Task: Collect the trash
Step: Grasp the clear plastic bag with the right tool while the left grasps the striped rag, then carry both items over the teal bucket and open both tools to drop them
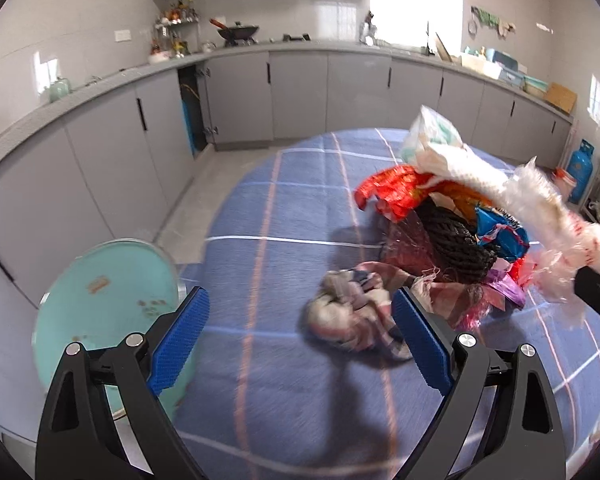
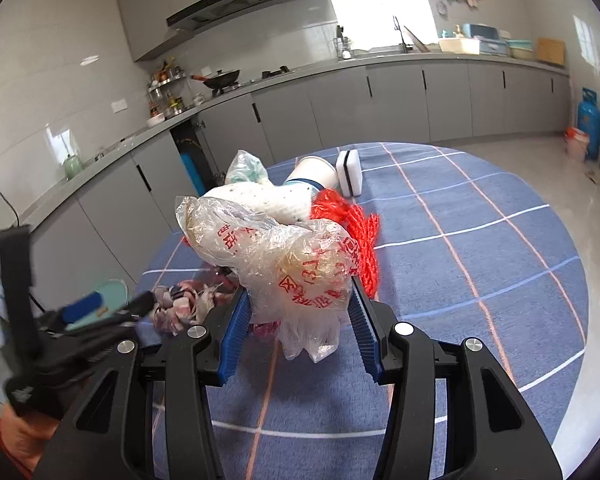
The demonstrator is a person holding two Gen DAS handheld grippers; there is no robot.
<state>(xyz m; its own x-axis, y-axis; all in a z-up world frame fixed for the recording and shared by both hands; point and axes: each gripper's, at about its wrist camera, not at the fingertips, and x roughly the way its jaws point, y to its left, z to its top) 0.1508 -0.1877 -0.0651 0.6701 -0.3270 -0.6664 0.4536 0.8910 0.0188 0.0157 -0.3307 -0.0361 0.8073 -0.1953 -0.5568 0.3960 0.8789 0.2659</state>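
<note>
The clear plastic bag point(image 2: 296, 264), clamped in the right claw point(image 2: 298, 312) beside the trash pile point(image 1: 452, 220), should be squeezed tight, while the left claw point(image 1: 300, 344), spread wide and empty, is brought over the crumpled checked cloth point(image 1: 356, 312).

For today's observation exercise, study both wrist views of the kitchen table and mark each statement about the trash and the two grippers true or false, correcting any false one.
1. The right gripper has a crumpled clear plastic bag with red print between its pads. True.
2. The left gripper is clamped on the black yarn. False: its jaws stand open and empty, and the black yarn lies in the pile beyond.
3. The tablecloth is plain green. False: it is blue with a grid of white and pink lines.
4. A crumpled plaid cloth lies on the table in front of the left gripper. True.
5. A white sponge block stands at the table's far edge. True.
</note>
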